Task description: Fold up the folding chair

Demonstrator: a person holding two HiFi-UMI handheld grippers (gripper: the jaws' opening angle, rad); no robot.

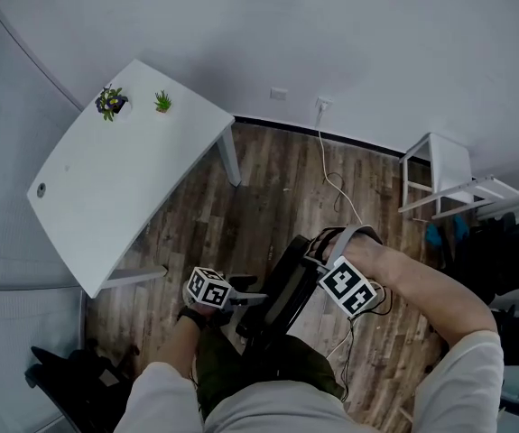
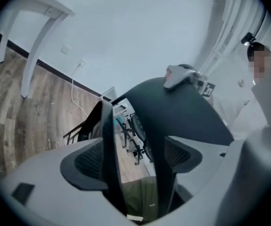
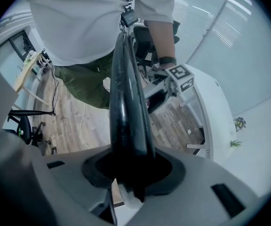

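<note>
The folding chair (image 1: 282,298) stands on the wooden floor (image 1: 268,188) right in front of the person's legs, between the two tools. In the head view it shows as a narrow black shape seen nearly edge-on. It looks drawn in rather than spread for sitting, though I cannot tell whether its panels lie flat against each other.

The right tool (image 3: 128,121) points down and is clamped on the chair's thin black upper edge, which runs straight out from between its closed jaws. The left tool (image 2: 134,131) is at the chair's other side with its jaws spread wide. Only floor and trouser cloth show in the gap, and the chair's dark panel lies just beyond the tips, so it holds nothing.

My reading is that folding is under way but not finished. One side is gripped, and the other tool has yet to take hold or press the panels shut.

Well apart, a white desk (image 1: 106,197) with two small plants (image 1: 111,103) stands by the wall.
</note>
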